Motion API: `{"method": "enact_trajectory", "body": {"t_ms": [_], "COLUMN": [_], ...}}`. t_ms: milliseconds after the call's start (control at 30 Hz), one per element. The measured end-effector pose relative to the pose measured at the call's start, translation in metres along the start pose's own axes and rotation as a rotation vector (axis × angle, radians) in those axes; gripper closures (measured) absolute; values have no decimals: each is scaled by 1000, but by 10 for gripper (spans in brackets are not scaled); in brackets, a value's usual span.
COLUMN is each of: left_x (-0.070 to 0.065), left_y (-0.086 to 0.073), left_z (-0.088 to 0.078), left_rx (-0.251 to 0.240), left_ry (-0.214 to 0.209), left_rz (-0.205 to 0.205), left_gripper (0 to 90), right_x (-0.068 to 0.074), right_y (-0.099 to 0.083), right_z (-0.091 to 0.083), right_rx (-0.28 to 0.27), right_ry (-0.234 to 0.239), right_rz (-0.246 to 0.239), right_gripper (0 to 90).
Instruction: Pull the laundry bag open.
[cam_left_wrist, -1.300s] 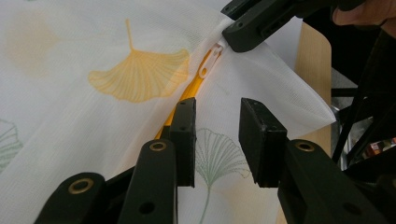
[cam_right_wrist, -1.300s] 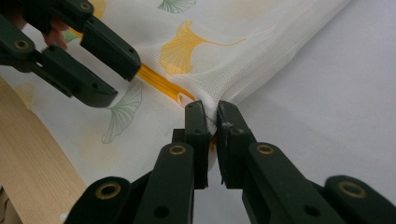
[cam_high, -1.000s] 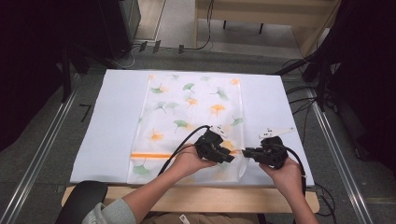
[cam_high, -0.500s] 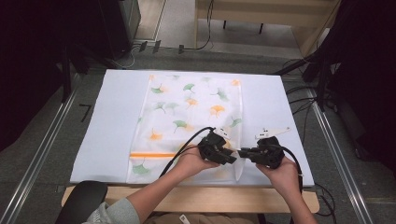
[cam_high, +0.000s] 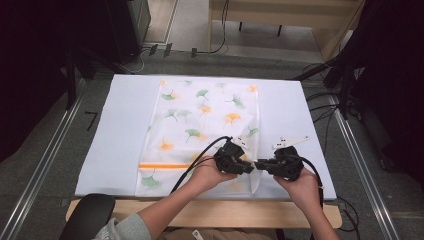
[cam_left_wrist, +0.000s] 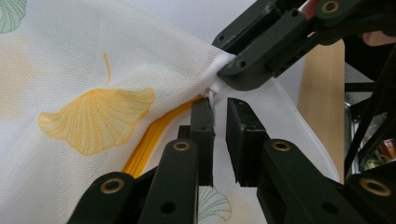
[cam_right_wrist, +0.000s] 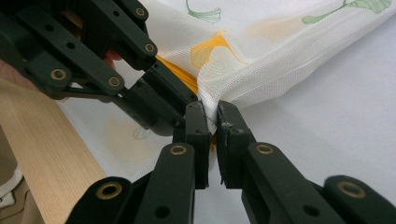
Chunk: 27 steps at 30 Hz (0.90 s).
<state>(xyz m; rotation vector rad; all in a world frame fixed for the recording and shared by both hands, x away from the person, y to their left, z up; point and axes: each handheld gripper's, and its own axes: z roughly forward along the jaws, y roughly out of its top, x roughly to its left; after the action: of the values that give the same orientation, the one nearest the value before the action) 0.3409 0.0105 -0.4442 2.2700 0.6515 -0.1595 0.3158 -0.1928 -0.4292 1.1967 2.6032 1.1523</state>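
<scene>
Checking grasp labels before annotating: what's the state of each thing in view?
mesh bag: spread flat, near corner lifted and bunched.
orange zipper: runs up to the lifted corner; can't tell whether it is open or closed.
right tool: shut on the bag's corner.
left tool: jaws have just been closing, narrow gap left, nothing gripped.

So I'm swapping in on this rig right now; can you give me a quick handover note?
Right gripper: shut on the mesh bag, pinching its near corner by the end of the orange zipper.
Left gripper: its fingers have just been closing on the zipper end beside it, a small gap remaining; no firm grip visible yet.
Bag lies flat on the white mat, corner lifted near the table's front edge.
Done: corner secured.
Left: likely grip the zipper pull and work the zipper.
</scene>
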Motion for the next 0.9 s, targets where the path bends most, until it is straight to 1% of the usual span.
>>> {"method": "enact_trajectory", "body": {"t_ms": [67,133,167,267,367,433,533,567,600,733,833,900], "left_x": [3,1,1,0,2,1,3,3,4,5,4,4], "left_y": [0,1,1,2,2,2,2,2,2,2,3,4], "left_z": [0,-1,-1,0,1,2,0,0,0,-1,0,-1], "left_rx": [1,-2,-9,-1,0,-1,2,7,13,22,12,11], "left_ry": [-8,-7,-18,-5,2,15,-5,-5,5,-10,-16,-12], "left_rz": [-8,-3,-7,-14,-21,-11,-26,-27,-24,-34,-41,-44], "left_gripper": [833,841,841,843,876,896,900,900,900,900,900,900], "right_x": [1,0,0,0,1,1,2,2,2,3,2,2], "right_y": [0,0,0,0,0,0,0,0,0,0,-1,-1], "right_z": [0,-1,-1,-1,-1,-1,-1,-1,-1,-1,-3,-4], "right_rx": [-3,-3,-5,-4,-4,-4,-8,-8,-7,-2,-3,-9], "right_ry": [0,-2,-5,-7,-10,-7,-4,-6,-7,-7,-7,-5], "right_rz": [-2,1,-1,3,5,5,2,0,-1,-10,-2,-1], "right_gripper": [863,863,863,863,864,864,863,864,864,863,863,863]}}
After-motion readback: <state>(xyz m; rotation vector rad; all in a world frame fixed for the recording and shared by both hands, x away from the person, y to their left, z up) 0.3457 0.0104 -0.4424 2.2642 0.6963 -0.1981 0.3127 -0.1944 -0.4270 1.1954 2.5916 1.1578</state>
